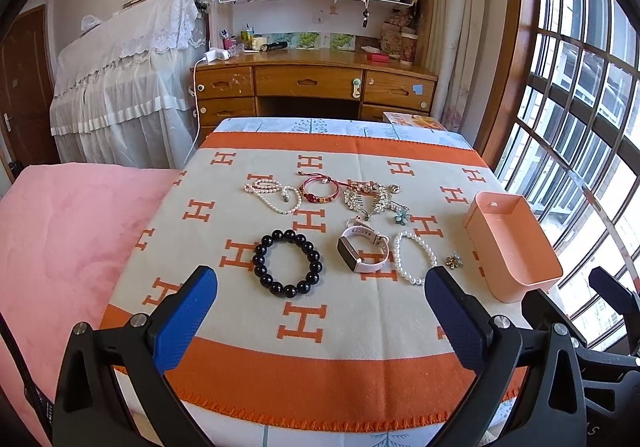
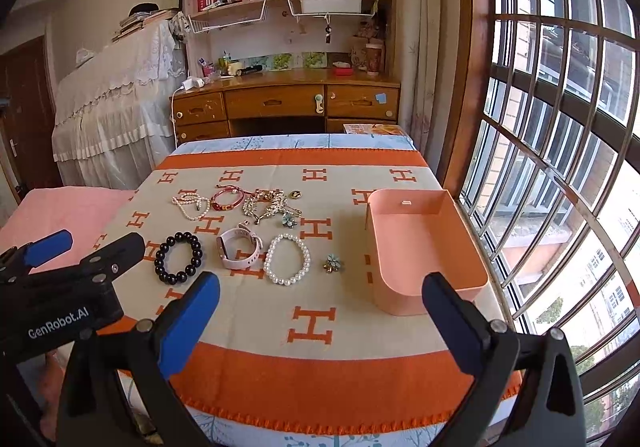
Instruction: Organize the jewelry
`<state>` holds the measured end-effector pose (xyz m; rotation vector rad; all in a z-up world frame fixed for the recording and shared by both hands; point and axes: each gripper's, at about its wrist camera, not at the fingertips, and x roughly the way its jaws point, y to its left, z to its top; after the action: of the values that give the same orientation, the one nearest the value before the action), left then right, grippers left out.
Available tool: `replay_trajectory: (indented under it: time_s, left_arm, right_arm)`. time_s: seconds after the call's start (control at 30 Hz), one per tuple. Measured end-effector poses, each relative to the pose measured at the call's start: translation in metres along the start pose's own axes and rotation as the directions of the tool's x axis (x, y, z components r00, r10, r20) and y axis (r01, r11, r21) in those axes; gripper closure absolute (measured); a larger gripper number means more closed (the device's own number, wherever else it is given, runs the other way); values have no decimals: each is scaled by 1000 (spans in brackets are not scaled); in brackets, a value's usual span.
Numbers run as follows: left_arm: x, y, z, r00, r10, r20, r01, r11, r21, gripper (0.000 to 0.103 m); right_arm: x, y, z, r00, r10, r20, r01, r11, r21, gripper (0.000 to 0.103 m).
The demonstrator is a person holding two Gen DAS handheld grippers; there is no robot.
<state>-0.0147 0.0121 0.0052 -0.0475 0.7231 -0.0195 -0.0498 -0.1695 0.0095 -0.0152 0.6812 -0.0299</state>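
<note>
Jewelry lies on an orange-and-cream blanket (image 1: 320,327): a black bead bracelet (image 1: 287,263) (image 2: 179,257), a pink smartwatch (image 1: 362,253) (image 2: 240,249), a white pearl bracelet (image 1: 414,257) (image 2: 287,259), a small flower brooch (image 1: 453,261) (image 2: 332,263), a pearl necklace (image 1: 274,195), a red bangle (image 1: 319,191) and a silver tangle (image 1: 370,199). An empty pink tray (image 1: 516,279) (image 2: 424,299) stands at the right. My left gripper (image 1: 320,311) is open, above the blanket's near part. My right gripper (image 2: 320,315) is open, near the tray's front.
A pink bedspread (image 1: 60,239) lies to the left. A wooden desk (image 1: 312,79) with shelves stands behind the table. A barred window (image 2: 560,167) runs along the right edge. The left gripper's body (image 2: 60,287) shows at the left of the right wrist view.
</note>
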Motion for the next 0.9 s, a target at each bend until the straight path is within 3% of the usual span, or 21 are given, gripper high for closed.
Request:
replay_trajectory:
  time_s: [0.9]
  left_arm:
    - [-29, 17, -15, 1000, 2, -6, -2, 999, -44, 1]
  right_arm:
    - [-24, 12, -10, 999, 45, 21, -45, 999, -21, 1]
